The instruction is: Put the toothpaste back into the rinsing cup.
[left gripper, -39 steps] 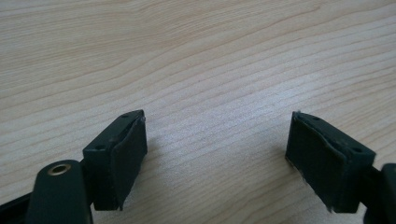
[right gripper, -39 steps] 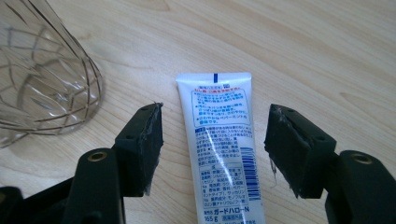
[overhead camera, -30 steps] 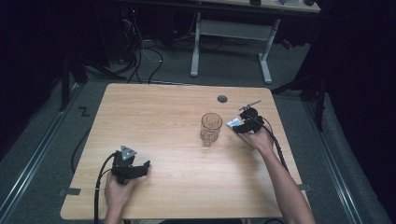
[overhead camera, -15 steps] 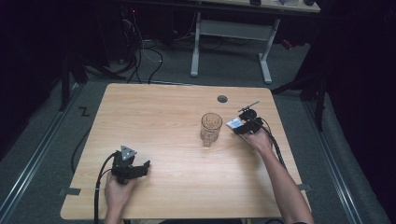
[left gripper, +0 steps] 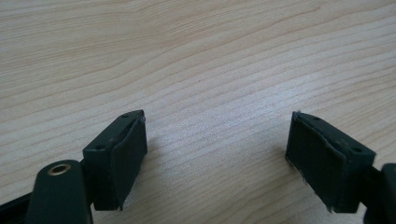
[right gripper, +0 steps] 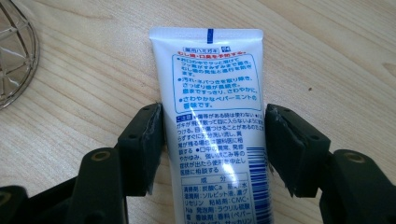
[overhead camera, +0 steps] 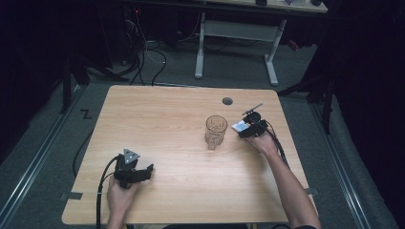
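Observation:
A white toothpaste tube with blue and red print lies flat on the wooden table, its crimped end pointing away from the camera. My right gripper has one jaw pressed against each long side of the tube. In the high view the tube and right gripper sit at the table's right, just right of a clear patterned glass that stands upright. The glass's rim shows at the upper left of the right gripper view. My left gripper rests near the front left, jaws wide apart over bare wood.
A round cable hole sits near the table's far edge. A thin dark rod lies or sticks out just behind the right gripper. Beyond the table stand a white desk frame and cables on the floor.
The right gripper with the tube has shifted very slightly toward the person. The left gripper and the glass have stayed put.

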Tool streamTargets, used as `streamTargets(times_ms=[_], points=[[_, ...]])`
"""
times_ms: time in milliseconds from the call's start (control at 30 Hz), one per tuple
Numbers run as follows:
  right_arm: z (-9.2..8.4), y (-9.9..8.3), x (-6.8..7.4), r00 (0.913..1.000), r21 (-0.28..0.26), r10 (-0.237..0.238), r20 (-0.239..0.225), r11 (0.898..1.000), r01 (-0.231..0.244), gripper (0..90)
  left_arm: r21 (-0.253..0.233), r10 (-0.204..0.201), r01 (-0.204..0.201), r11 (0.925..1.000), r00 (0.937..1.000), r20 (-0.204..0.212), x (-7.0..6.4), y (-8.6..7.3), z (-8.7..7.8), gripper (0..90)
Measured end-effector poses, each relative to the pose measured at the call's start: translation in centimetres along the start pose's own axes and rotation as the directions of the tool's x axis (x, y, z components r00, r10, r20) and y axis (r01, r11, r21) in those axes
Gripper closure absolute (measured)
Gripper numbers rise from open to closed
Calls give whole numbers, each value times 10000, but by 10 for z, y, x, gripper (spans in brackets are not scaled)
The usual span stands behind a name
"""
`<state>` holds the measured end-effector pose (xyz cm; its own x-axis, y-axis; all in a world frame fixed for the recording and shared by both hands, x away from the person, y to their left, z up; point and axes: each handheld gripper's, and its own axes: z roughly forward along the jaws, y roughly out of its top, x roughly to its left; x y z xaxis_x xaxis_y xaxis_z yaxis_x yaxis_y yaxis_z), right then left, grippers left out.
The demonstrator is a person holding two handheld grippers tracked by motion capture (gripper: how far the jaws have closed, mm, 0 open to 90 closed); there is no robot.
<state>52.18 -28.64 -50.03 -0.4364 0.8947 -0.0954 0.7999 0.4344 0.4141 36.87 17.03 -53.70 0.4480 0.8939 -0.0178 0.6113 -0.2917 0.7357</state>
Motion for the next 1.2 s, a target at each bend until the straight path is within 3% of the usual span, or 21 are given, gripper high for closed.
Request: streamTargets(times_ms=[367,500,567,667,700,933,1200], points=[[0,-1,-7,9992,34,76,-403,10000,-75,485,0,-1,1,10000,10000,1,0,0,0,206],[-2,2,-4,9996,280,-231,-185,9993,236,540,-2,-2,2,10000,10000,1,0,0,0,206],[-3,7,1,9979,638,-632,111,9960,624,578,-5,-9,9,10000,10000,2,0,0,0,205],[-5,7,3,9987,687,-485,183,9965,471,616,-12,-25,25,10000,10000,26,0,0,0,206],[-5,7,0,9966,579,-814,148,9951,804,625,-12,-25,25,10000,10000,24,0,0,0,205],[-12,4,-2,9996,232,-128,-237,9996,134,659,-7,-9,9,10000,10000,6,0,0,0,206],[-23,5,4,9977,-279,-175,-650,9995,157,659,-4,-8,8,10000,10000,5,0,0,0,206]])
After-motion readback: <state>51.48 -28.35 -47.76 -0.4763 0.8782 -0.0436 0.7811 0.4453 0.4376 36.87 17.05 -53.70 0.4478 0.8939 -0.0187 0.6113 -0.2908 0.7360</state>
